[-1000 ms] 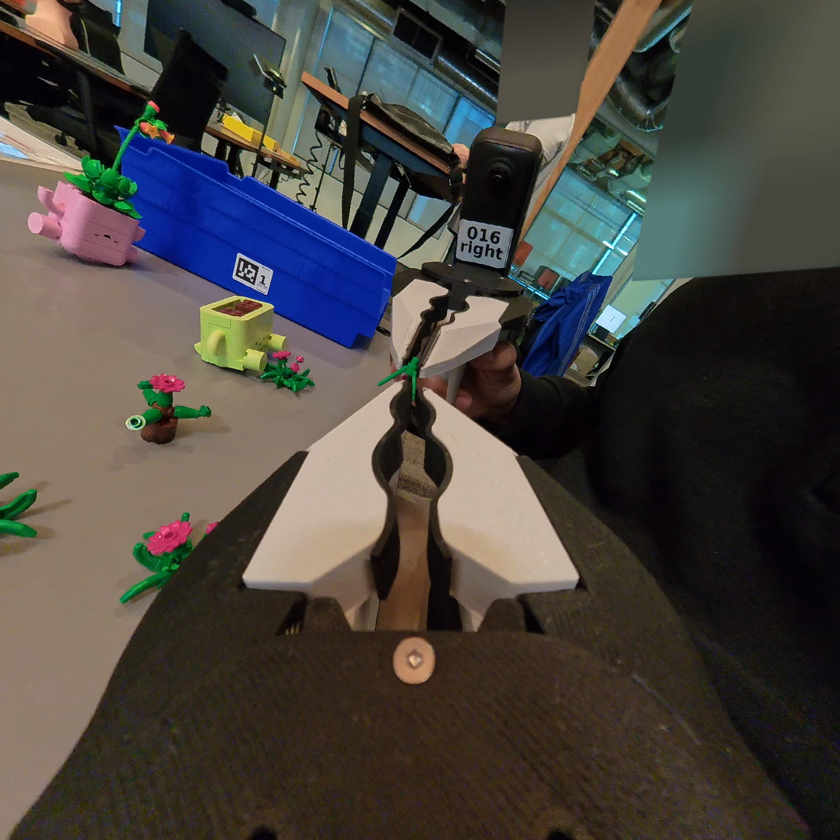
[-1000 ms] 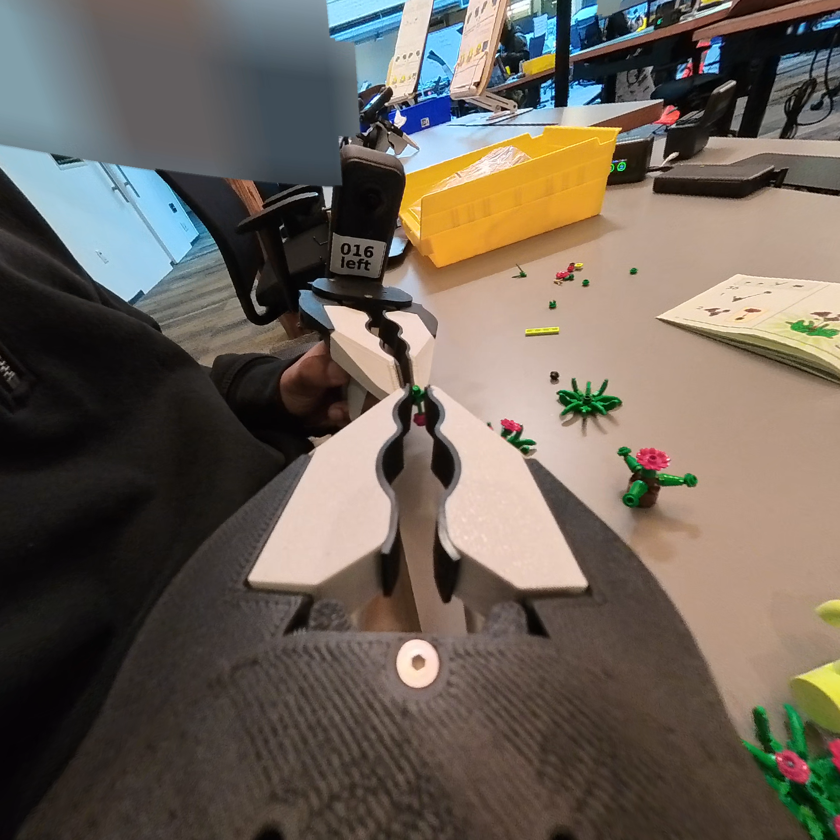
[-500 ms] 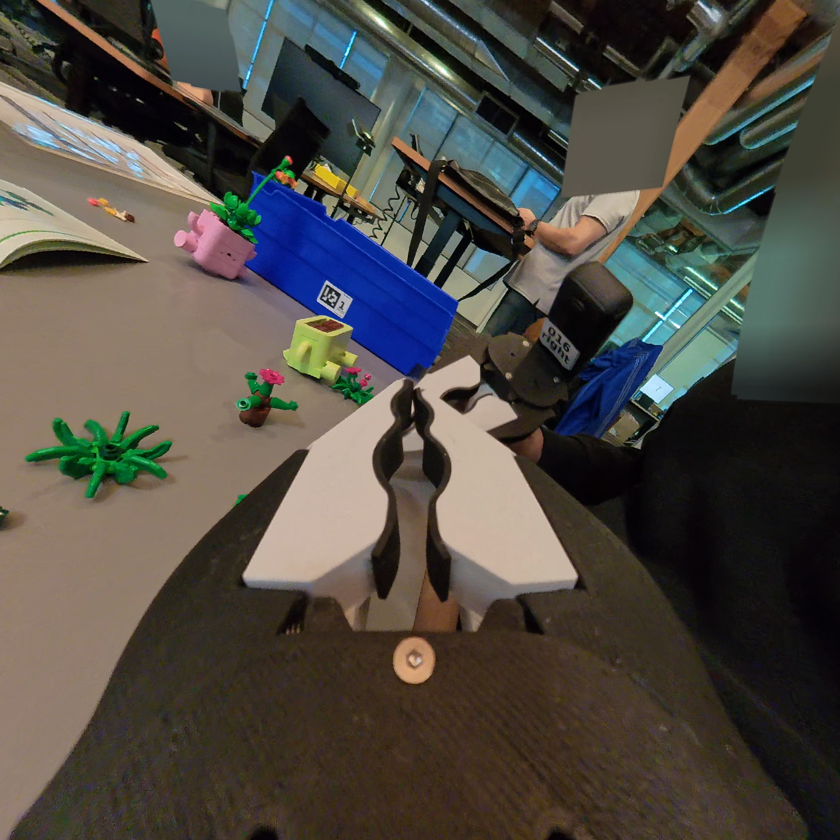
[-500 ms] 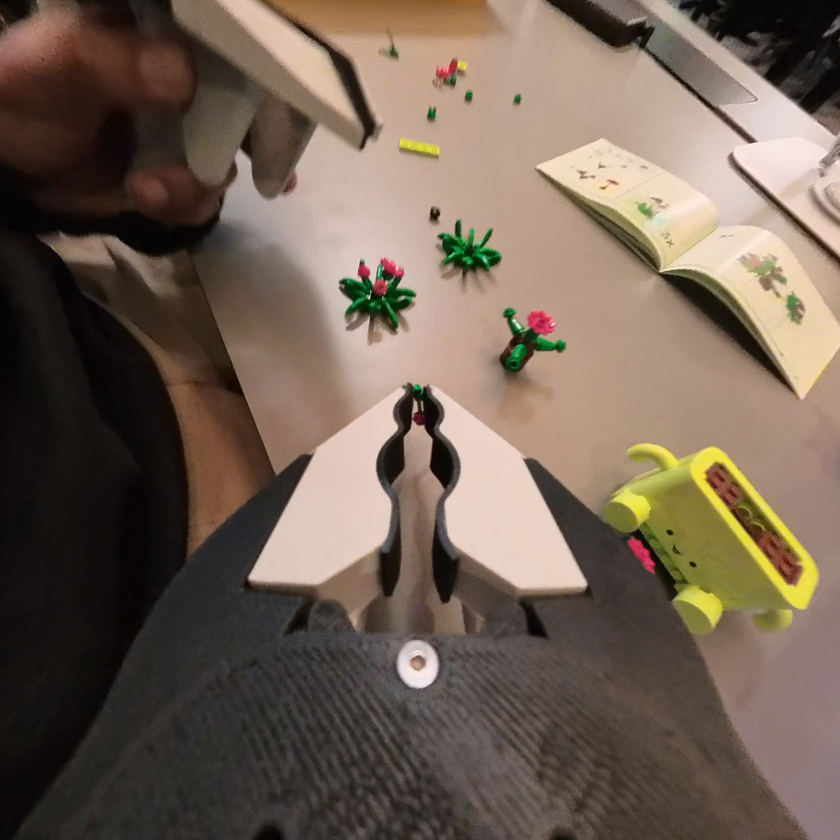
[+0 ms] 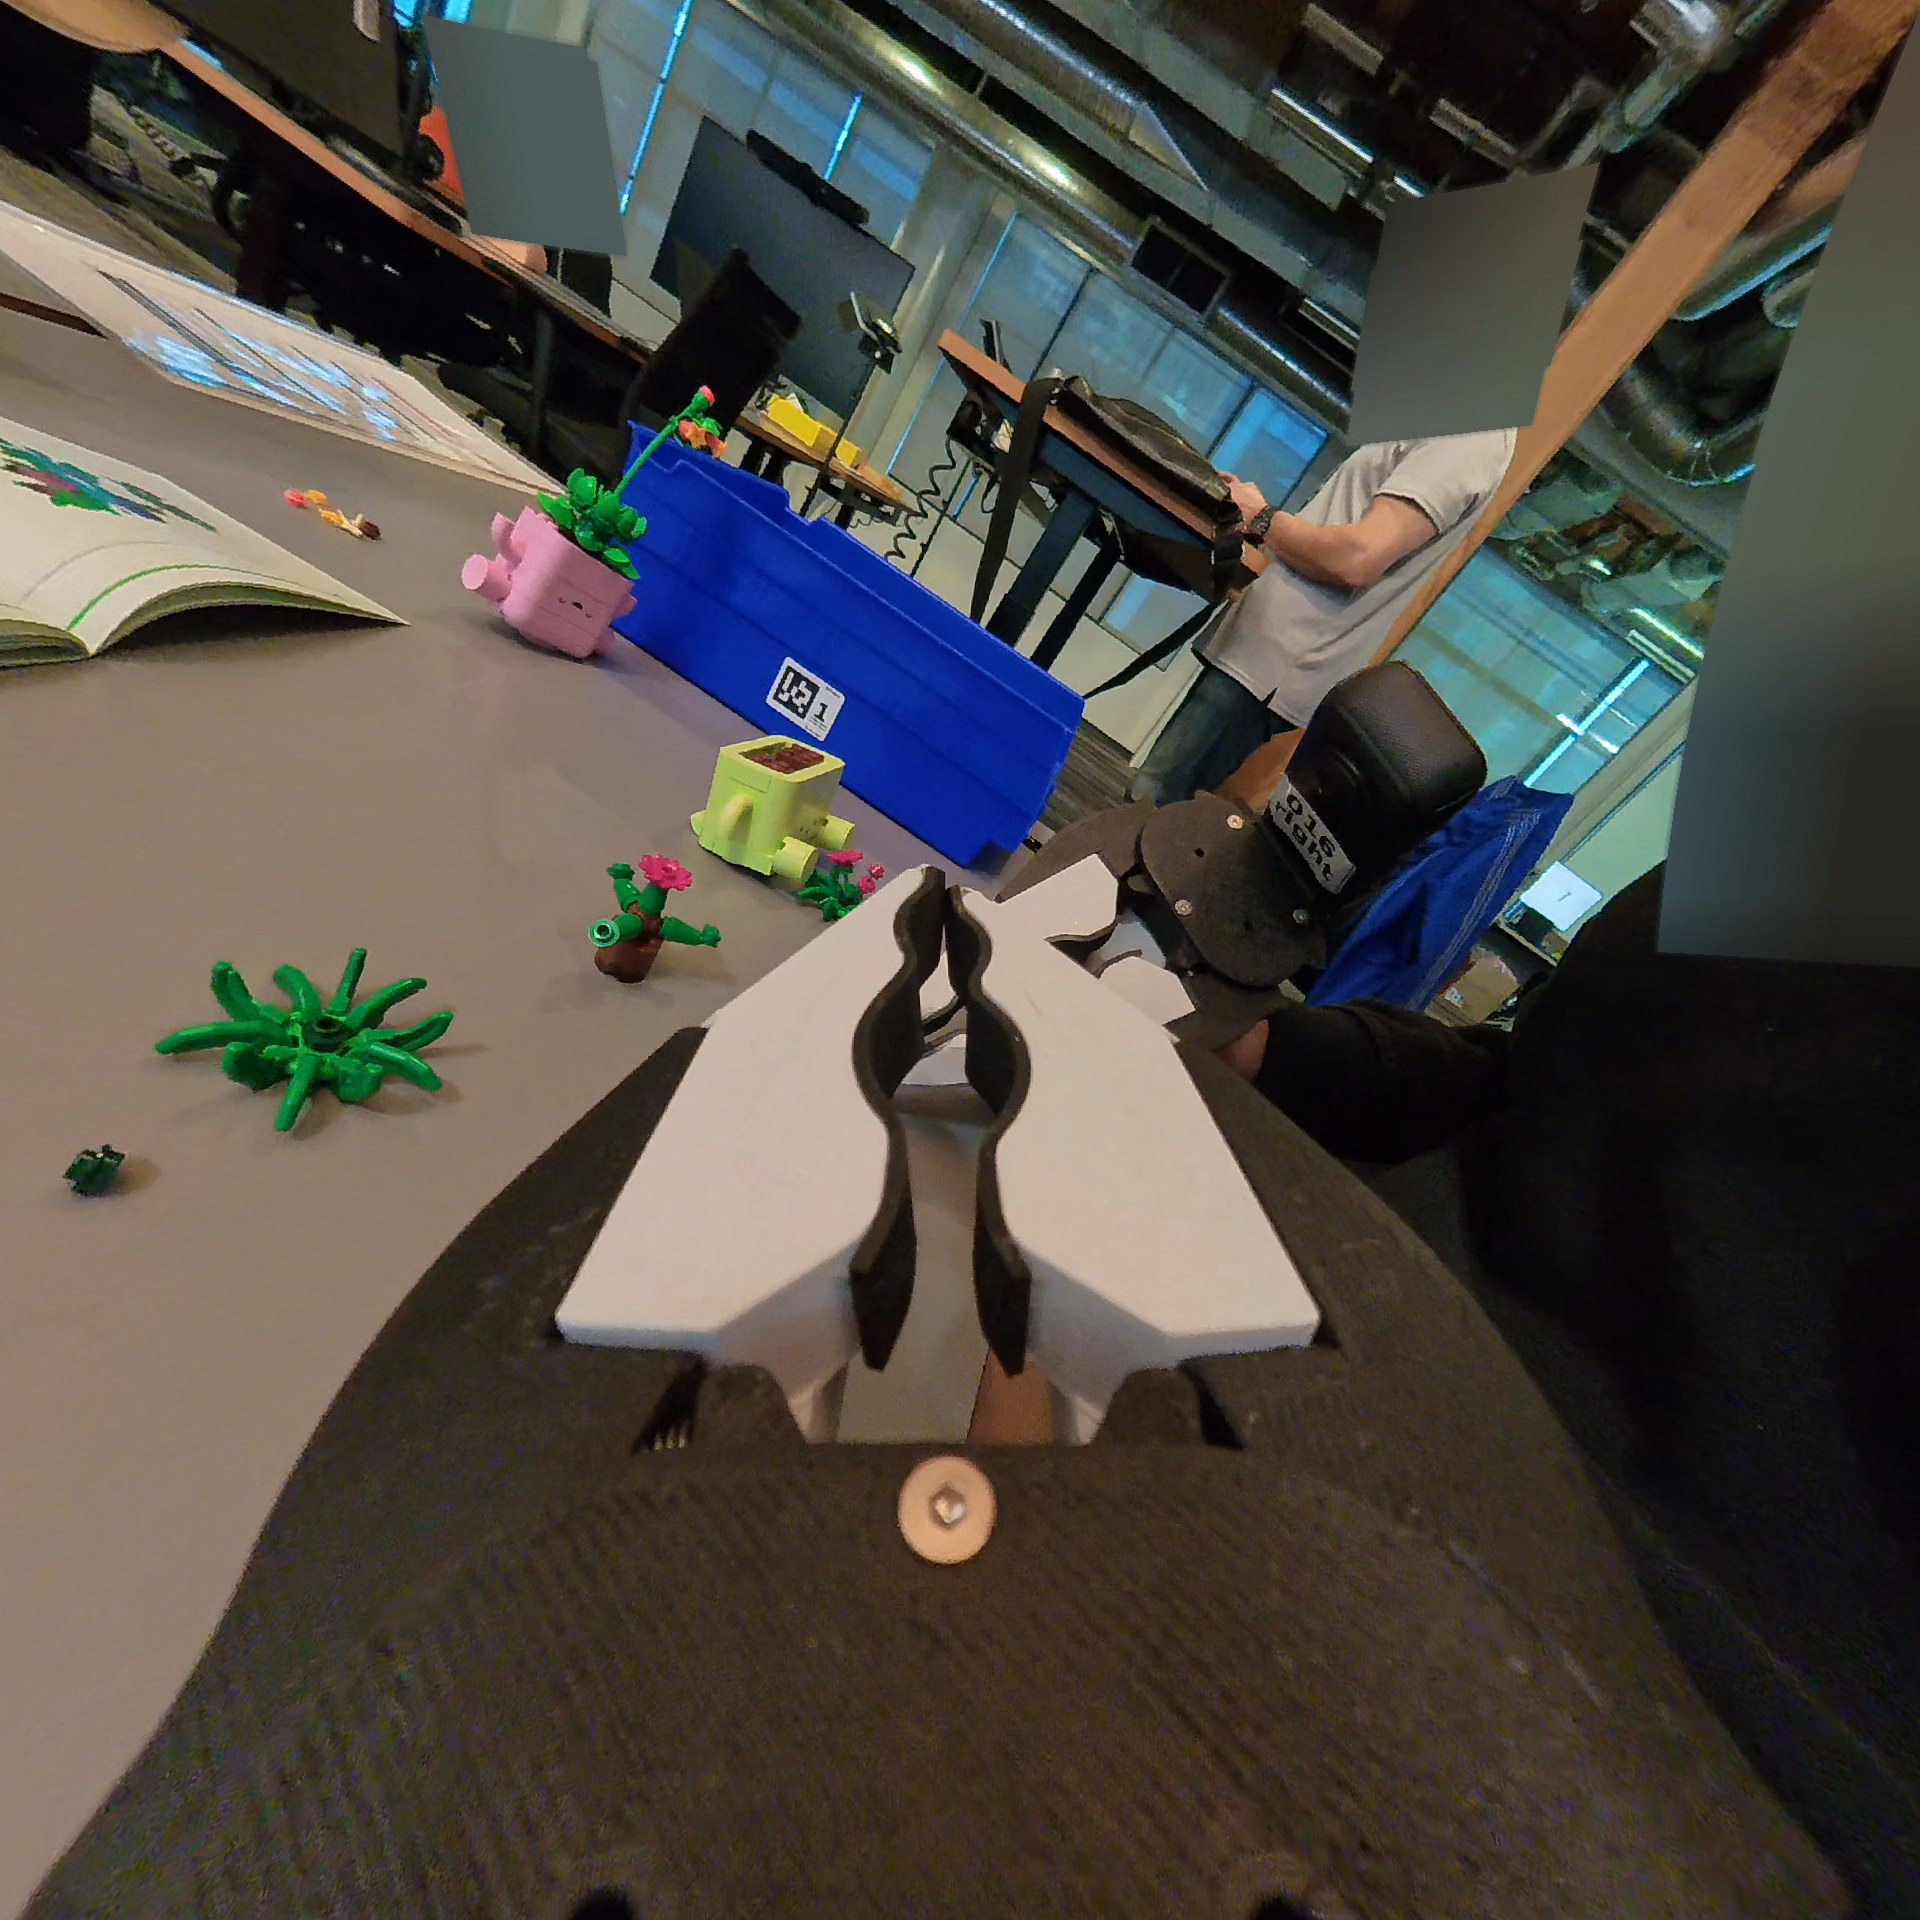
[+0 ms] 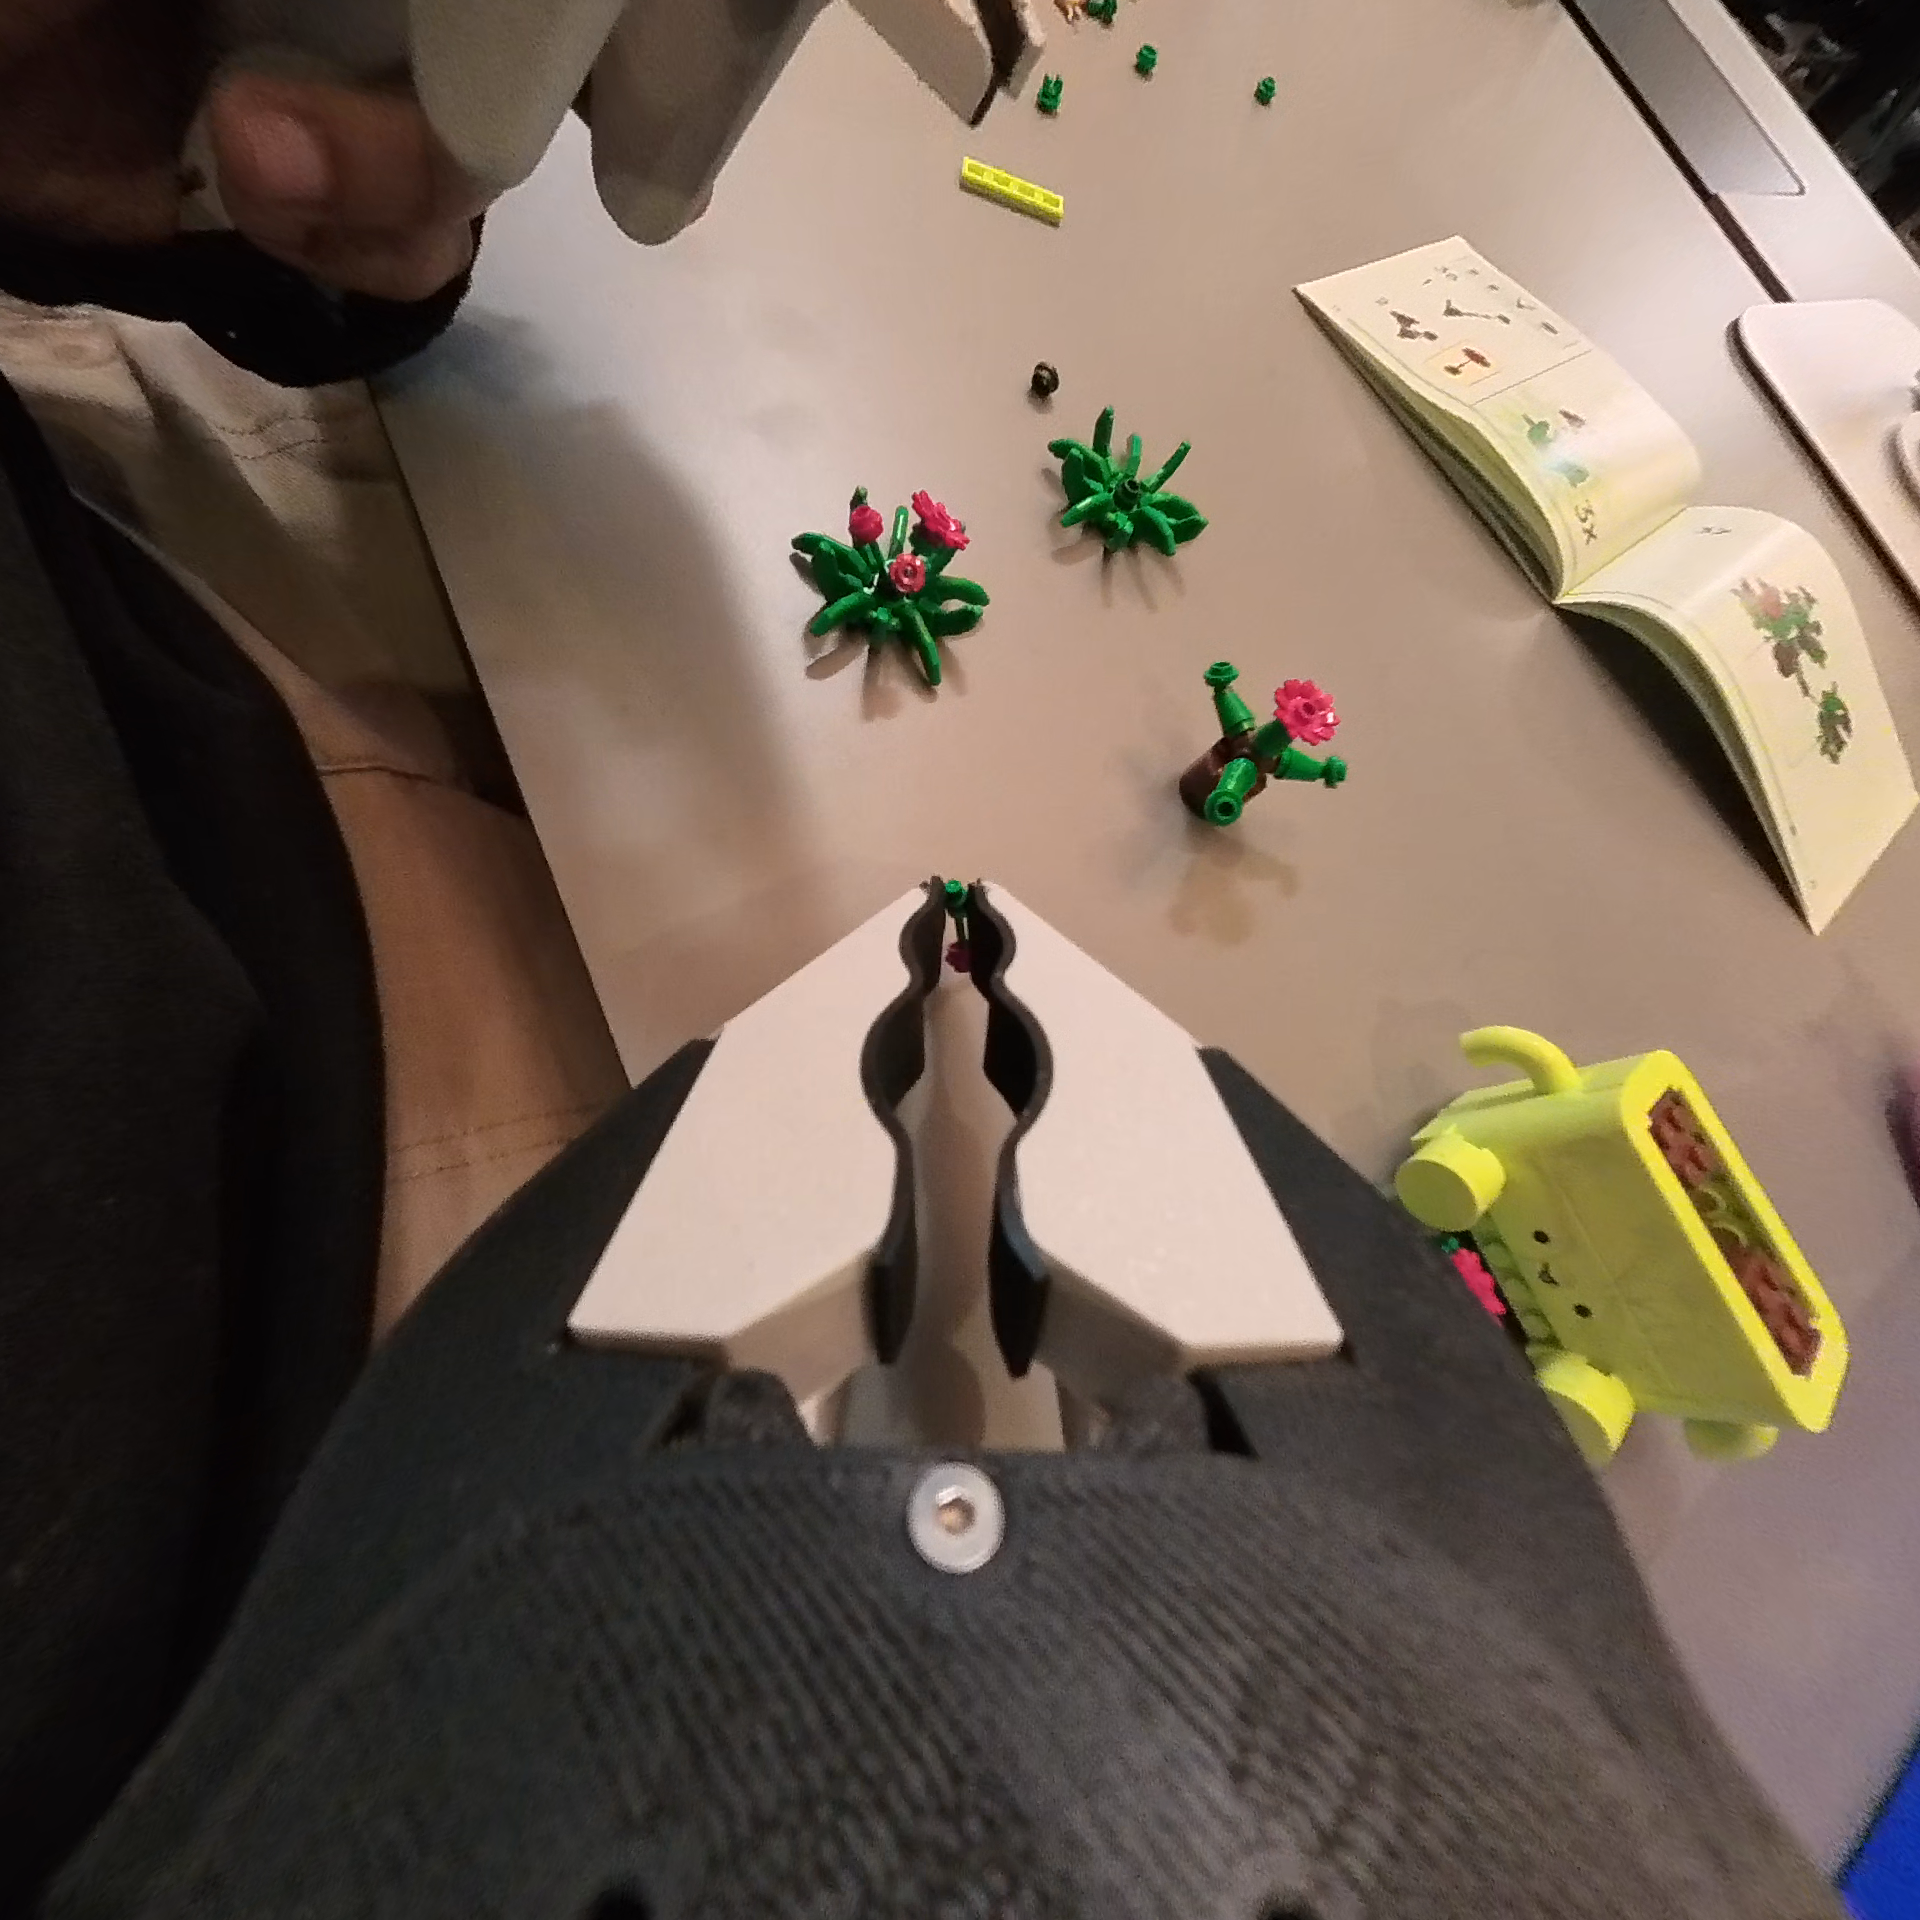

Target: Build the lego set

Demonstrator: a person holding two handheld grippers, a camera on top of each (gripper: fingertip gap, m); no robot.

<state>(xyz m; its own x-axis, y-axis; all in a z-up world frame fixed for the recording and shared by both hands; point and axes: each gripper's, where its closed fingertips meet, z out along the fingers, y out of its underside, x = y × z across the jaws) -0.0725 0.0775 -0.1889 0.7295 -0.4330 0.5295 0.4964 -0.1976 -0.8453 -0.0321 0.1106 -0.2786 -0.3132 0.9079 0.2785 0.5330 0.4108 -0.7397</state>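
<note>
My right gripper [image 6: 954, 891] is shut on a thin green stem [image 6: 953, 899] with a small pink flower [image 6: 958, 956] on it, held between the pad tips above the grey table's near edge. My left gripper [image 5: 943, 883] is shut, pads together with nothing between them. The right gripper's black body [image 5: 1226, 904] lies just right of it. A lime-green pot [image 6: 1621, 1247] lies on its side at the right. A brown base with green stems and a pink flower [image 6: 1257, 748] stands ahead.
A leaf cluster with pink flowers [image 6: 894, 582], plain green leaves [image 6: 1127, 499], a lime flat plate [image 6: 1013, 190] and an open booklet [image 6: 1621, 520] lie on the table. A pink pot with a plant [image 5: 561, 582] stands by a blue bin [image 5: 883, 644]. There is about 11 centimetres between the tips of the two grippers. The lime-green pot [image 6: 1621, 1247] is closer to my right gripper, around 15 centimetres from its tips; the left tips are 20 centimetres off.
The two grippers stood tip to tip on the green stem; they have drawn apart. The stem stays in my right gripper, now tilted down over the table. The left one swung left, shut.
</note>
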